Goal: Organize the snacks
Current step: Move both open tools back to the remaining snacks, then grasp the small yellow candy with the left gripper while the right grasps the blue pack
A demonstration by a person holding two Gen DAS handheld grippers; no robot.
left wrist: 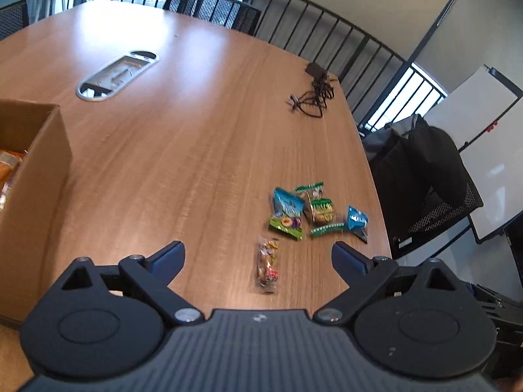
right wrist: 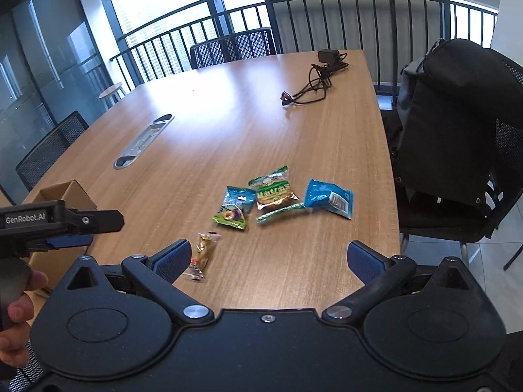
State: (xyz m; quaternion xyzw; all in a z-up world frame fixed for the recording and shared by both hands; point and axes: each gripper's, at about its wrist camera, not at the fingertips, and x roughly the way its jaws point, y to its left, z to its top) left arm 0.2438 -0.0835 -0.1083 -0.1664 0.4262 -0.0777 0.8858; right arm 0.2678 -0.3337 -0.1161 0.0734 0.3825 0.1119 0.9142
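Picking up the clear-wrapped candy packet (right wrist: 201, 256) looks like the step in hand, since it lies nearest both tools, apart from the other snacks on the wooden table (right wrist: 228, 124). To do it well, I would lower one gripper so its blue pads straddle the packet across its narrow width, press lightly to the tabletop, and close slowly; the film looks thin and slippery, so a shallow pinch may slide off.

Beyond it sits a loose cluster: a green and purple pouch (right wrist: 232, 216) with a light blue pouch tucked against its far edge, a green-trimmed cookie pack (right wrist: 276, 194) just beside them, and a blue packet (right wrist: 328, 198) lying label-up to the right. All look flat, light and crinkly.

The right gripper (right wrist: 268, 258) hovers above the near table edge with its fingers spread wide and nothing between them. The left gripper (left wrist: 258, 258) is likewise released and empty, held in a hand (right wrist: 16, 294). The cardboard box (left wrist: 36, 176), open-topped with something already inside, stands at the left, well apart from the snacks, and is the likely destination. Farther off lie a black cable (right wrist: 313, 81) and a cable port (right wrist: 143, 140).
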